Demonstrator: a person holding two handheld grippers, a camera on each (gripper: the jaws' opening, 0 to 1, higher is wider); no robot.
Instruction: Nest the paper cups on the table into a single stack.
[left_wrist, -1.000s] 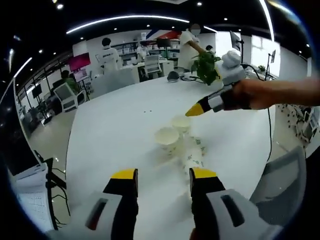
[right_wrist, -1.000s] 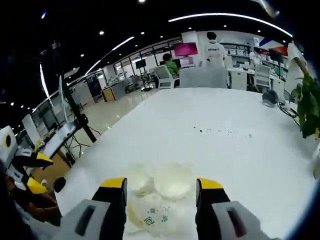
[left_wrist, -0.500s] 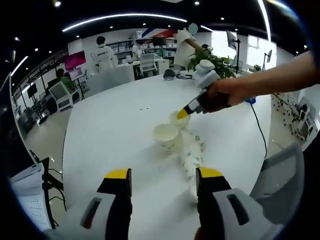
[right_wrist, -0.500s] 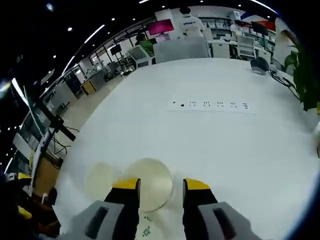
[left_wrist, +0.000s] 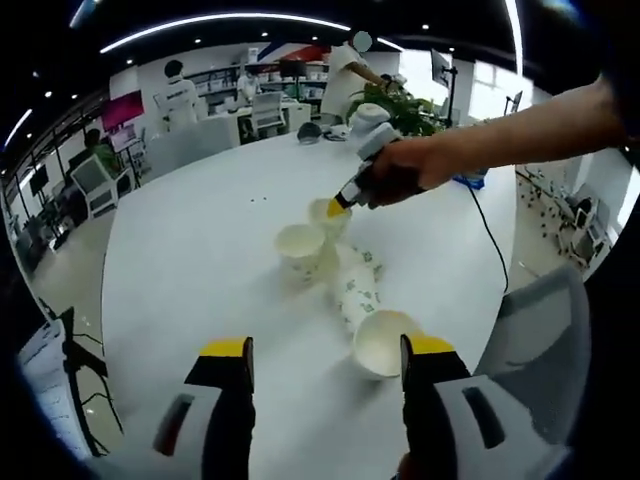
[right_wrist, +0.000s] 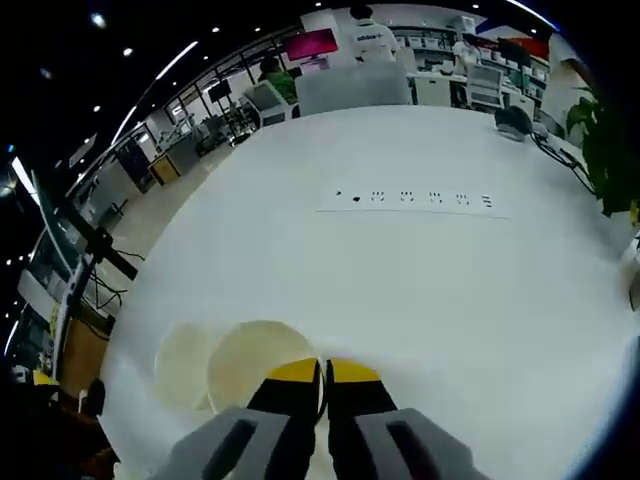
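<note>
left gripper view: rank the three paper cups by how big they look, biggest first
1. Cup lying on its side, nearest the camera, so nearness may be why.
2. Upright cup.
3. Cup pinched by the right gripper at its rim, farthest cup.
They may really be the same size.

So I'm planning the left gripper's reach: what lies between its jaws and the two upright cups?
In the left gripper view, a cup lying on its side stretches from near the left gripper toward the upright cups, its open mouth facing the jaws.

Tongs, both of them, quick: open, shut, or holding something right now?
Left tongs: open, holding nothing.
Right tongs: shut on the rim of an upright paper cup.
</note>
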